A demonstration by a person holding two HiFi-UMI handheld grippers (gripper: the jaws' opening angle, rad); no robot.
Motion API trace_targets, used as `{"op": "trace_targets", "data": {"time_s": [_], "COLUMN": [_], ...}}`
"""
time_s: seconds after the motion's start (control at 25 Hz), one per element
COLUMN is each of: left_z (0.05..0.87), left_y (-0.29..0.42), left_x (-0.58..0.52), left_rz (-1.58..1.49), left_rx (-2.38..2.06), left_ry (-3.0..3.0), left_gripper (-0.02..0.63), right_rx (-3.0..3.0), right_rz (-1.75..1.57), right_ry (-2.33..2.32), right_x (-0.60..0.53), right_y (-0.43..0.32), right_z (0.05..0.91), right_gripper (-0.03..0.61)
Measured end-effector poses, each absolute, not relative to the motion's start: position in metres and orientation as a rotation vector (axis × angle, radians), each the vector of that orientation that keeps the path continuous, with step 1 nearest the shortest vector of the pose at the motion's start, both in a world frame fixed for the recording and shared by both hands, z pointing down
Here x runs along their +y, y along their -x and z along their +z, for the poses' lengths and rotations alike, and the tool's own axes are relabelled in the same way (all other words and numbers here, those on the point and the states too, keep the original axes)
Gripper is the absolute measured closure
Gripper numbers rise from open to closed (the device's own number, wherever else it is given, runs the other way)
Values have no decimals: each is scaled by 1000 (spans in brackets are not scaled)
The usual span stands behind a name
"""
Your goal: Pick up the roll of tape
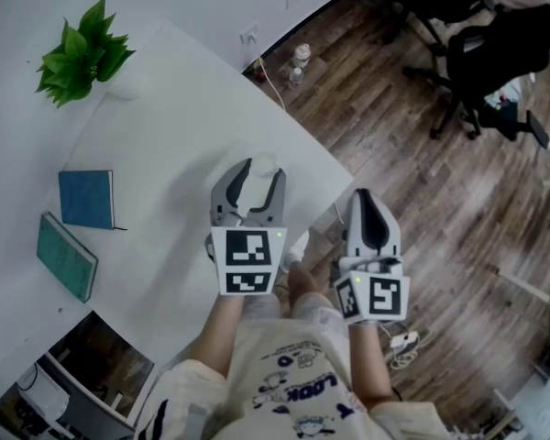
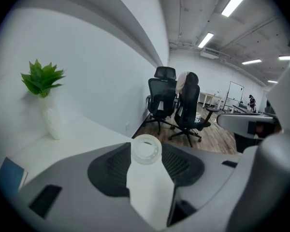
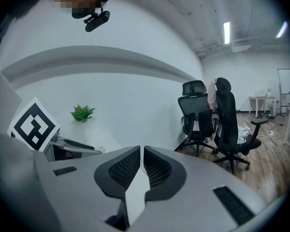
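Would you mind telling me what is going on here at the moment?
A person holds a two-finger gripper in each hand. The left gripper is closed on a whitish translucent roll of tape, pinched between its fingers over the white table. The right gripper is empty, its fingers together, out past the table's edge. Two teal books and a green potted plant sit on the table.

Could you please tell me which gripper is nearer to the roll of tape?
Left. The left gripper holds the roll of tape between its jaw tips; the right gripper, jaws together, is off to its right over the floor, not touching it.
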State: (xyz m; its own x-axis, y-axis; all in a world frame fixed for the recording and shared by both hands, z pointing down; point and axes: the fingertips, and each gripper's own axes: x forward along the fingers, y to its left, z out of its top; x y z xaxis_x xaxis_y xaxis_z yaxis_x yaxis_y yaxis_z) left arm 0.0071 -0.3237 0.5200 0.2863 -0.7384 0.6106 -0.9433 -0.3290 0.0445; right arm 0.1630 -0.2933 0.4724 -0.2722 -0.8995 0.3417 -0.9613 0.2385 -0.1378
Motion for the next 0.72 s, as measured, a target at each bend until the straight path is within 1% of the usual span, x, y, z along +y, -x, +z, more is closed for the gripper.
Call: {"op": "trace_targets", "data": {"time_s": [0.72], "left_z": [340], "left_y": [27], "left_x": [-315], "left_rz": [373], "left_rx": [-1840], "left_ry": [-2349], "left_gripper": [416], "right_rx": [-2519], "right_rz": [114], "right_ry": [-1874], "right_x": [-308], "right_y": [-154], "right_z": [331], "right_gripper": [554]}}
